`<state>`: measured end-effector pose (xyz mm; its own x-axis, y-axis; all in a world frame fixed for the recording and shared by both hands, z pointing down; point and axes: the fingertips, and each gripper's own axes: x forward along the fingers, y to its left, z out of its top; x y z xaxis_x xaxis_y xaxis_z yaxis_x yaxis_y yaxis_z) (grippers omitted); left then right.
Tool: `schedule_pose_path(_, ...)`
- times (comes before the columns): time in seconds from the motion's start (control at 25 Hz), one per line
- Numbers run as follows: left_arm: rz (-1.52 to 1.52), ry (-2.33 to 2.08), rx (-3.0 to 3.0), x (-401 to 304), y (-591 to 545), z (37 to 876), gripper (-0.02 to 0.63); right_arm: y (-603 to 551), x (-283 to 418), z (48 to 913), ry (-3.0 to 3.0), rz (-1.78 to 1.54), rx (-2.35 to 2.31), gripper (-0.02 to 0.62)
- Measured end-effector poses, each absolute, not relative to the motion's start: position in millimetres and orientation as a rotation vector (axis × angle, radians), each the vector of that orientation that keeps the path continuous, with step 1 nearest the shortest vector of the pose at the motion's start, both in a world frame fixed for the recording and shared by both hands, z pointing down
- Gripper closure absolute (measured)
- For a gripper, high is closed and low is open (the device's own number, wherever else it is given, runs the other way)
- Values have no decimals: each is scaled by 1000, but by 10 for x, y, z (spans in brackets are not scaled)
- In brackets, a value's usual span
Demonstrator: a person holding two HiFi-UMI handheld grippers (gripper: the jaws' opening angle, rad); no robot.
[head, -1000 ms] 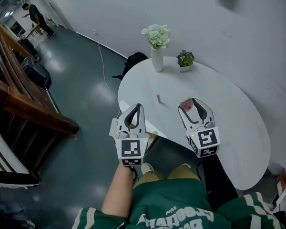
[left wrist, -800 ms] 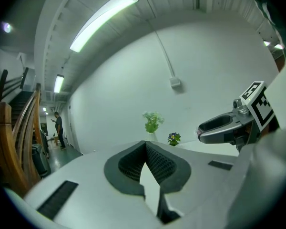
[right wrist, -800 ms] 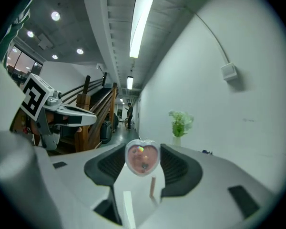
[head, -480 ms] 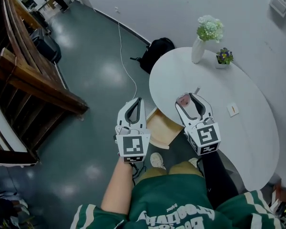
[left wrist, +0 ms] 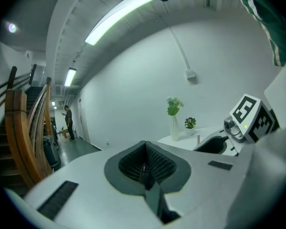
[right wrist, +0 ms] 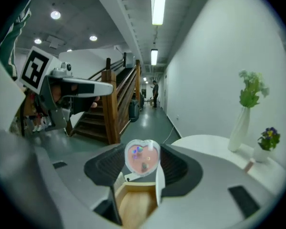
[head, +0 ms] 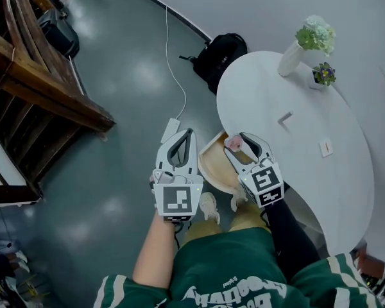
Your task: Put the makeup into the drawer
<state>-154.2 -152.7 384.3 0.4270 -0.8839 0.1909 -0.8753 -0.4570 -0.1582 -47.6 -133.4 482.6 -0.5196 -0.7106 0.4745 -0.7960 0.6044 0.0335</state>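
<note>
Though over drawer (head: 213, 166), makeup (right wrist: 142, 157) in hand-held gripper (head: 237, 139)

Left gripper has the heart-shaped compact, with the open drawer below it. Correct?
Not quite. The right gripper holds the heart-shaped compact, as the right gripper view shows. The left gripper is shut and empty. The open drawer below it is correct.

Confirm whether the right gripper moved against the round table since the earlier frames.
Yes. The right gripper, holding the heart-shaped compact, has left the top of the round table and hangs over the open wooden drawer.
</note>
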Motion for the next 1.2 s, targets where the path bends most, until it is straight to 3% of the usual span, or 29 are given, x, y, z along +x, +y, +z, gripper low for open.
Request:
schedule_pose_path(0.68,-506,1823,-2607,-1985,-1813,4830,607,-1153,-959,7446,-2170,593,671,357)
schedule_pose_path(1.2,-638,1881,-2554,-2284,-1633,5280,607,-1204,-1055,8537,-2032,590,591,357)
